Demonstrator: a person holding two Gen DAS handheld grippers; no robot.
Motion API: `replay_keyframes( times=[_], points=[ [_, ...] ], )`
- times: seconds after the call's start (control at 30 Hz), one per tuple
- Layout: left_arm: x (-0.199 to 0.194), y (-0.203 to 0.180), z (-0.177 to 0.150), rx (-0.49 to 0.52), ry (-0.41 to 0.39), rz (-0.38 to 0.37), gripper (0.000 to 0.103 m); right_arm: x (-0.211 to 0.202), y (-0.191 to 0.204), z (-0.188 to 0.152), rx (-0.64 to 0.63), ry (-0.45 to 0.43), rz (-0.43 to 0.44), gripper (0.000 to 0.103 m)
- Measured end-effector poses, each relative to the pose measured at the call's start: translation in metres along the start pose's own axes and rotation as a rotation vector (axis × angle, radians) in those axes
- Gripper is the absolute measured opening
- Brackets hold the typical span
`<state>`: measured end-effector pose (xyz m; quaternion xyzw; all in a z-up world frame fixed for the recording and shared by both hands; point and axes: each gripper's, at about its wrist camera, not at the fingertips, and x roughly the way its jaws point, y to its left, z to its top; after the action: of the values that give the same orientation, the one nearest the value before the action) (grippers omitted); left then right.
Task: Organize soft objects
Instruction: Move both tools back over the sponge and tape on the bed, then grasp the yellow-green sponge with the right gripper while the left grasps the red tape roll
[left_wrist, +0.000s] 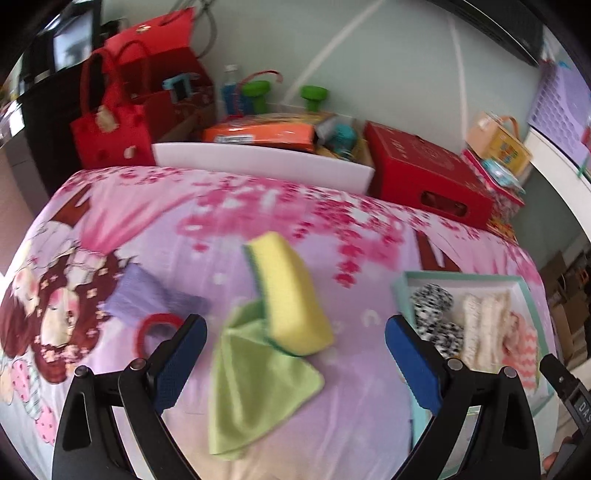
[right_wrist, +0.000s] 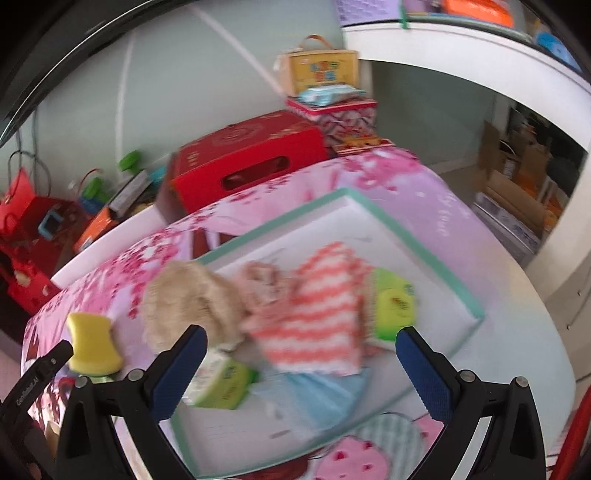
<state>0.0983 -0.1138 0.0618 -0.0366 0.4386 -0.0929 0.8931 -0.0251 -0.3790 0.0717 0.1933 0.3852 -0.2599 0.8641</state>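
Observation:
A yellow sponge (left_wrist: 291, 295) lies on a green cloth (left_wrist: 251, 387) on the pink bedsheet, between the fingers of my open left gripper (left_wrist: 295, 358), which hovers just above. A purple cloth (left_wrist: 144, 295) and a red ring (left_wrist: 155, 328) lie to the left. The teal-rimmed white tray (left_wrist: 532, 295) at right holds black-and-white socks (left_wrist: 436, 310), a beige cloth and a coral striped cloth. My right gripper (right_wrist: 301, 363) is open and empty above the tray (right_wrist: 461, 295), over the coral striped cloth (right_wrist: 317, 314), a beige fluffy cloth (right_wrist: 188, 302), green items and a blue cloth. The sponge (right_wrist: 92, 343) shows at left.
Red boxes (left_wrist: 424, 173), red bags (left_wrist: 107, 129), a white bin (left_wrist: 258, 162) of packages and green dumbbells stand behind the bed along the wall. A white shelf (right_wrist: 480, 48) and cardboard boxes are to the right. The bed's right edge is near the tray.

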Motion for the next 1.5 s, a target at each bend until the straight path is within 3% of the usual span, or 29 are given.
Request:
replay_keyframes(
  times=[0.2,0.53,1.13,1.5],
  points=[
    [-0.005,0.048,0.001,-0.066,-0.010,0.110,0.097,-0.005,0.044,-0.007,-0.076,-0.001,0.059,0.103],
    [-0.017,0.107,-0.001,-0.172,-0.026,0.184,0.097,-0.001,0.095,-0.024,-0.177,0.024,0.081,0.103],
    [-0.018,0.145,-0.004,-0.254,-0.013,0.130,0.097,0.016,0.176,-0.059,-0.348,0.043,0.169,0.103],
    [0.004,0.147,-0.011,-0.245,0.078,0.116,0.097,0.032,0.215,-0.075,-0.430,0.028,0.236,0.103]
  ],
)
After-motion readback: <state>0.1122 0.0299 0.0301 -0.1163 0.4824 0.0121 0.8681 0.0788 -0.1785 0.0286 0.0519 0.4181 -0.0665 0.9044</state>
